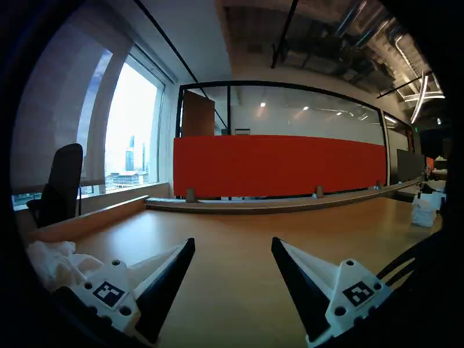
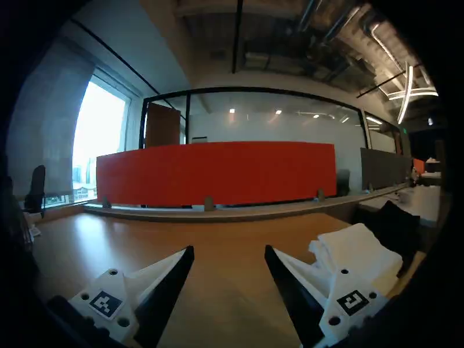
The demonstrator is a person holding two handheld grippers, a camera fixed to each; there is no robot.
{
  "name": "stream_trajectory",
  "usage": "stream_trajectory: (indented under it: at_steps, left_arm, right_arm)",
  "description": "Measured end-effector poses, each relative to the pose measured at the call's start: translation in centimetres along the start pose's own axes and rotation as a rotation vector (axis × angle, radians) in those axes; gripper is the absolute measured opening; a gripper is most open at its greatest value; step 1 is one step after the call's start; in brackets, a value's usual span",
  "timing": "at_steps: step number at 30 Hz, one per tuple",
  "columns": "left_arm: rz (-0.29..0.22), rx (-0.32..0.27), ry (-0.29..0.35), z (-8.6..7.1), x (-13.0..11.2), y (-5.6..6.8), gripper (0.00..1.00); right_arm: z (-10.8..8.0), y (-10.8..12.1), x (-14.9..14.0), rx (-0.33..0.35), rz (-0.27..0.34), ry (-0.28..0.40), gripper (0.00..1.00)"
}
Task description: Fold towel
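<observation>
In the left gripper view, my left gripper (image 1: pixel 232 243) hangs open low over the wooden table (image 1: pixel 243 232), nothing between its fingers. A crumpled white towel (image 1: pixel 55 261) lies at the lower left, just beyond the left finger. In the right gripper view, my right gripper (image 2: pixel 229 250) is open and empty over the same wooden table (image 2: pixel 232 238). A folded white towel (image 2: pixel 359 249) rests on the table behind the right finger, partly hidden by it.
A red divider panel (image 1: pixel 278 165) runs along the table's far edge, with glass walls behind. A black office chair (image 1: pixel 58 185) stands at the left by the window. White items (image 1: pixel 426 209) sit at the far right. A dark object (image 2: pixel 394 226) lies beyond the folded towel.
</observation>
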State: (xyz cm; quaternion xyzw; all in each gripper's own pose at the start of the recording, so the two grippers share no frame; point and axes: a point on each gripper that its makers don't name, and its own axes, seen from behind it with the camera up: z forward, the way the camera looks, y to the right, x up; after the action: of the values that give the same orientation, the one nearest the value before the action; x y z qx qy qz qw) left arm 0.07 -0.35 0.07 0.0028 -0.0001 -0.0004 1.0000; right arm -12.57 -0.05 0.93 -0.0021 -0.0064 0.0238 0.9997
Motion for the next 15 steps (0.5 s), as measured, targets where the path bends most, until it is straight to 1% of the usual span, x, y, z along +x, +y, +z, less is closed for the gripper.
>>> stream_trajectory:
  at_steps: [6, 15]
  left_arm:
    - [0.0, 0.0, 0.0, -0.02, 0.0, -0.01, 0.98]
    - [0.0, 0.0, 0.0, -0.03, -0.04, 0.0, 0.98]
  right_arm:
    - [-0.04, -0.52, -0.25, 0.017, -0.022, -0.002, 0.94]
    - [-0.3, -0.65, 0.01, 0.015, -0.033, 0.003, 0.94]
